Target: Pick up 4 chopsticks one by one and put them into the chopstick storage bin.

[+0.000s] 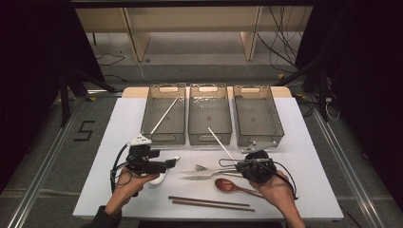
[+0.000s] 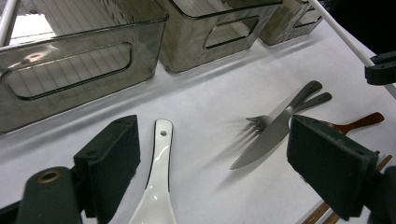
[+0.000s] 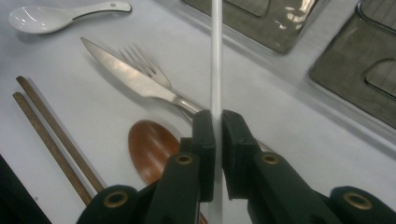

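The right tool point(image 3: 218, 135) is clamped on a white chopstick point(image 3: 216, 56), gripping near its lower end, so the long free end slants up toward the middle bin point(image 1: 209, 116). It looks light, stiff and slick; a hold nearer mid-length would likely swing less. Left of that bin, the left tool point(image 2: 212, 158) stands apart over the white spoon point(image 2: 156, 186) on the tabletop point(image 1: 304, 156).

The tabletop point(image 1: 294, 156) is white. Three bins point(image 1: 209, 118) are smoky grey and see-through. The stick point(image 3: 216, 56) in the black-jawed right gripper point(image 3: 218, 135) is white, as is another stick point(image 1: 164, 115) in a bin. The ceramic spoon point(image 2: 156, 186) is glossy white; the wooden spoon point(image 3: 152, 149) reddish brown. The chopsticks point(image 1: 211, 203) are dark brown. The knife point(image 3: 128, 70) and fork point(image 2: 261, 122) are plain silver.
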Demonstrator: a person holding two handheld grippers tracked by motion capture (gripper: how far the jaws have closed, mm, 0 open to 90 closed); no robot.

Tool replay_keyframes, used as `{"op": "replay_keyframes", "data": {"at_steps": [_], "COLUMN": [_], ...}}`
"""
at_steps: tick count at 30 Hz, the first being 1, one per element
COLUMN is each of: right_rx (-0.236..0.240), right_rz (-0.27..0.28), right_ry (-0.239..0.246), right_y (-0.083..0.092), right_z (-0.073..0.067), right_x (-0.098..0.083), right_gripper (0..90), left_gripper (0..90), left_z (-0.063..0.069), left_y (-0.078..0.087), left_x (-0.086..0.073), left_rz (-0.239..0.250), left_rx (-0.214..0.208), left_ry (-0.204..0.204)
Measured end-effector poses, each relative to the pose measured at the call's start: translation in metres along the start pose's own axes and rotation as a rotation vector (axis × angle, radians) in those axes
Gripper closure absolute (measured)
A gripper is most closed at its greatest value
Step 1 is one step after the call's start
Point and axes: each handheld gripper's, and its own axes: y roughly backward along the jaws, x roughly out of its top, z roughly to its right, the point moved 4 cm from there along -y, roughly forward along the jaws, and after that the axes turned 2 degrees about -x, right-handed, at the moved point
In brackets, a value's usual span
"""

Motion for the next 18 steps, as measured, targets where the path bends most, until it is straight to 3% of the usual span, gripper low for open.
{"op": "replay_keyframes", "data": {"at_steps": [12,18], "right_rx": [0.038,0.051], "right_rz": [0.023,0.031], "right_ry": [0.0,0.007], "right_y": [-0.012,-0.016], "right_z": [-0.015,-0.023], "right_x": [0.012,0.018], "right_gripper": [85.2,85.2], "left_gripper": [17.1,17.1], "left_z": [0.012,0.015], "left_y": [-0.006,-0.008], "left_x": [0.003,0.004], "left_rz": [-0.002,0.006], "left_rx": [-0.022,-0.034], "left_ry": [0.0,0.02]}}
